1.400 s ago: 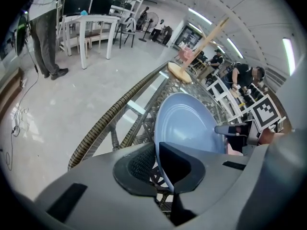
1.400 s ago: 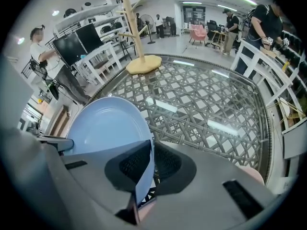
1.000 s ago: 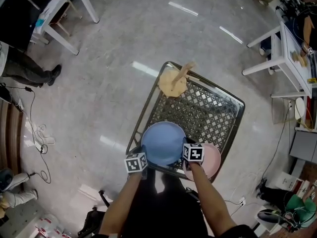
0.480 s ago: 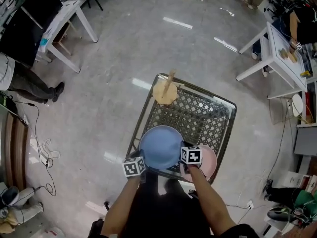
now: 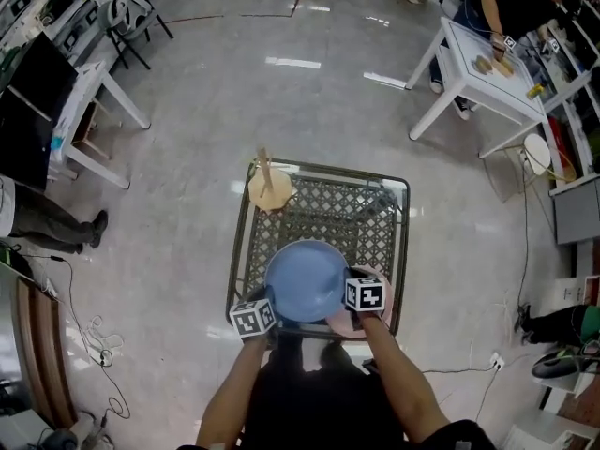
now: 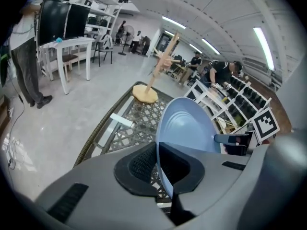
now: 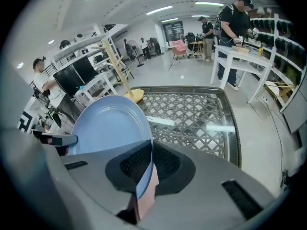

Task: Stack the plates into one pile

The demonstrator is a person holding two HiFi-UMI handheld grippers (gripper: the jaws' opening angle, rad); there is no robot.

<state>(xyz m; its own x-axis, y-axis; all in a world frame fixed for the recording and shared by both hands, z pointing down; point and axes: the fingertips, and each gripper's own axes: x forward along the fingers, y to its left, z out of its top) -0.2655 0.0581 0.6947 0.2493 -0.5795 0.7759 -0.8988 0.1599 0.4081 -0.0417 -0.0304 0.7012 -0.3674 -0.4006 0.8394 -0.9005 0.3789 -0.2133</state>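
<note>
A blue plate (image 5: 305, 281) hangs over the near end of a metal lattice table (image 5: 323, 166), with a gripper clamped on each side of its rim. My left gripper (image 5: 265, 302) is shut on the plate's left rim (image 6: 184, 126); the rim runs straight between the pads (image 6: 139, 164). On the right rim (image 7: 110, 126), my right gripper (image 5: 350, 289) is shut. A pink plate (image 5: 364, 323) lies under the blue one, mostly hidden. Its edge (image 7: 149, 195) sits in the right gripper's jaws together with the blue rim. The right gripper's finger (image 6: 235, 139) shows across the plate.
A wooden peg stand (image 5: 269, 187) sits on the table's far left corner. White tables (image 5: 478, 73) stand at the far right and far left (image 5: 89, 111). People stand at the left edge (image 5: 42, 218) and at the far right table. Cables (image 5: 98, 340) lie on the floor at the left.
The blue plate has moved right over the pink plate, which is now mostly covered. Both grippers keep their hold. The head camera has tilted and shows more of the room.
</note>
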